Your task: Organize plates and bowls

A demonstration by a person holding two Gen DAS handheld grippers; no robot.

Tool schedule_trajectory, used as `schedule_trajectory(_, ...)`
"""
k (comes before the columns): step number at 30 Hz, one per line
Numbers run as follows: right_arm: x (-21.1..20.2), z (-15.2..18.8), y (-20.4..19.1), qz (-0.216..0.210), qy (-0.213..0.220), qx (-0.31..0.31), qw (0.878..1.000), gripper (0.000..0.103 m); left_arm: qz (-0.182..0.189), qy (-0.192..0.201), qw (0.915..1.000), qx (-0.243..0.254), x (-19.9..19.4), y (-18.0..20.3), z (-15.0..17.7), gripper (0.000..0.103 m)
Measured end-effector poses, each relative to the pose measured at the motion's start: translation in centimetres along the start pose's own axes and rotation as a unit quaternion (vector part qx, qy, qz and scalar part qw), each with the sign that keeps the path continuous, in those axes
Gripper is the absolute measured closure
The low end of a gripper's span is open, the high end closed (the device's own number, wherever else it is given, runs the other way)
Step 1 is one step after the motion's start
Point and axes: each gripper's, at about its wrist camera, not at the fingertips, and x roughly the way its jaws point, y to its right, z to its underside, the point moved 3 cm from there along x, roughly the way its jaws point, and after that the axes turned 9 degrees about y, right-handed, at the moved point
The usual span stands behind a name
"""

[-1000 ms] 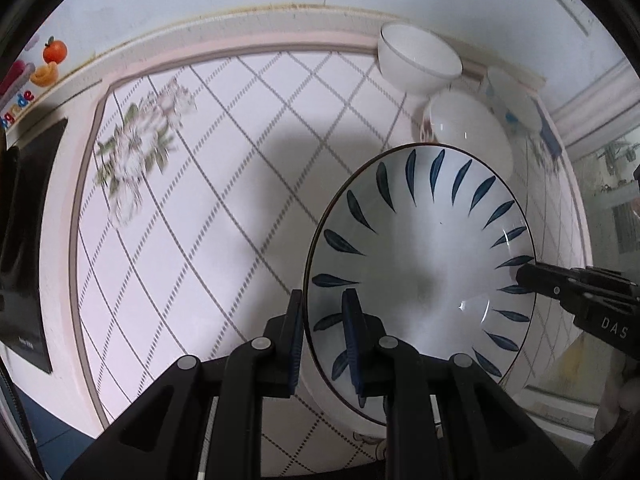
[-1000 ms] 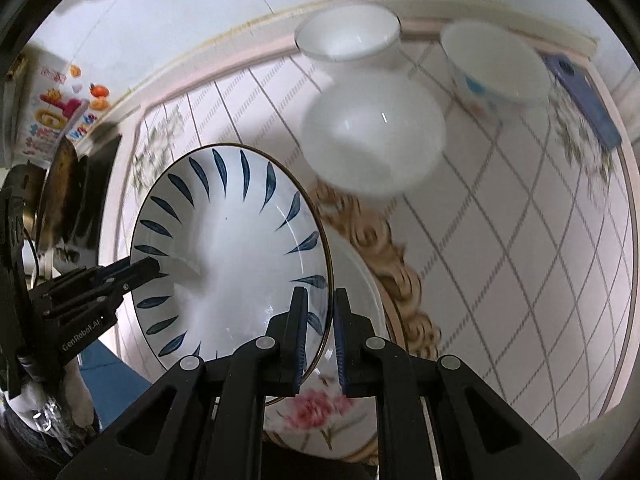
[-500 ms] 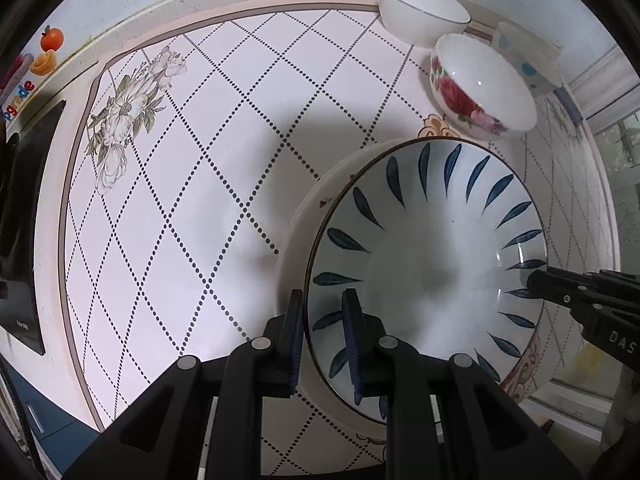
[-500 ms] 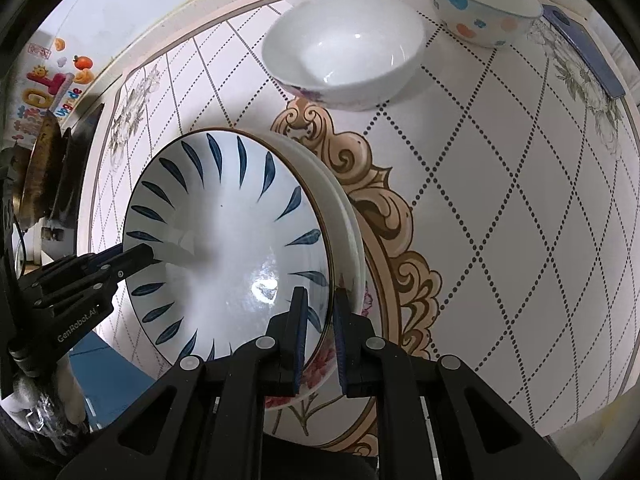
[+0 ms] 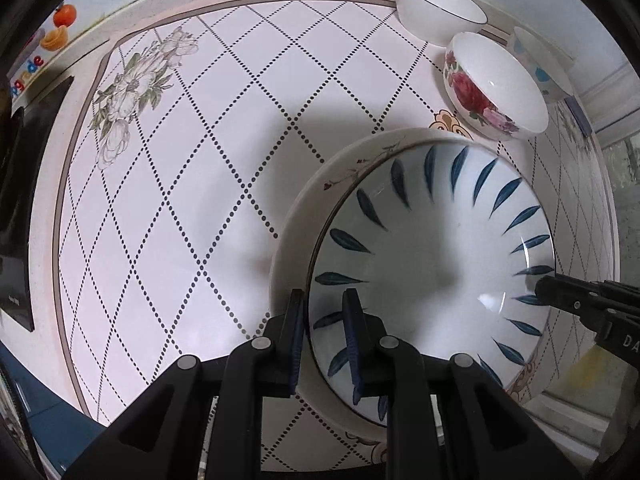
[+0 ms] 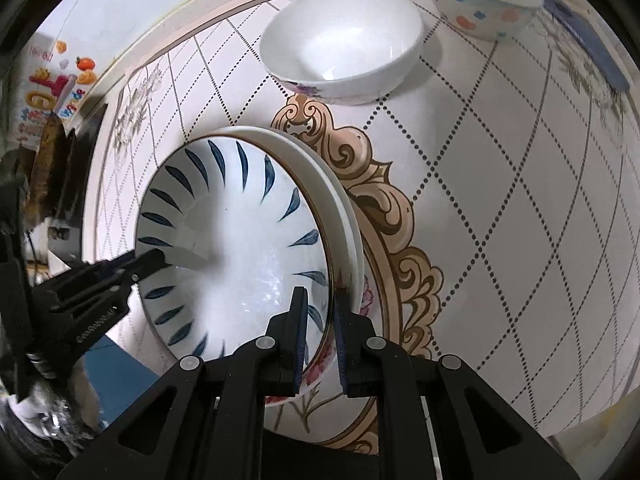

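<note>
Plate (image 5: pixel 432 256) with blue leaves, face up, nested in a floral plate (image 5: pixel 296 216) on the counter (image 5: pixel 168 208).
Left gripper (image 5: pixel 324 336) and right gripper (image 6: pixel 318 320) each pinch opposite rims with closed fingers. Only the right view shows the pink flower under the rim; the left shows the rose bowl (image 5: pixel 492 88).

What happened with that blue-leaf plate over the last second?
Both grippers, left and right, lowered the blue-leaf plate onto the flowered plate, whose rim now rings it closely. Whether it fully rests there is unclear. Each gripper kept its grip on opposite rims; nothing was let go. The three bowls, including the rose bowl, stayed put on the table.
</note>
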Motion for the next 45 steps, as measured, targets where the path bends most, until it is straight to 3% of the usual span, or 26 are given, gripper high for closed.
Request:
schedule_trajectory(9, -2.3, -0.6, -0.1, -0.02, 0.017, -0.007, 1.0, 0.086, -0.006, 0.02, 0.9993, -0.031, -3.0, -1.1, 0.5, 0.086)
schedule_trajectory(18, -9.5, 0.7, -3.5, -0.022, 0.071, -0.034, 0.997, 0.086, 0.0, 0.08, 0.9961, -0.037, -11.9, -0.4, 1.4, 0.086)
schedule_trajectory(28, -19.3, 6.1, -6.9, -0.017, 0.136, -0.037, 0.99, 0.086, 0.02, 0.126, 0.9917, -0.011, -20.0, 0.0, 4.2, 0.086)
schedule_trajectory(38, -23.4, 12.1, -9.2, -0.008, 0.163, -0.042, 0.986, 0.086, 0.043, 0.146, 0.9882, 0.018, -24.0, 0.7, 8.0, 0.086)
schedule_trajectory(45, -24.9, 13.8, -8.8, -0.017, 0.176, -0.024, 0.984, 0.086, 0.052, 0.147, 0.9876, 0.016, -24.1, 1.9, 7.9, 0.086)
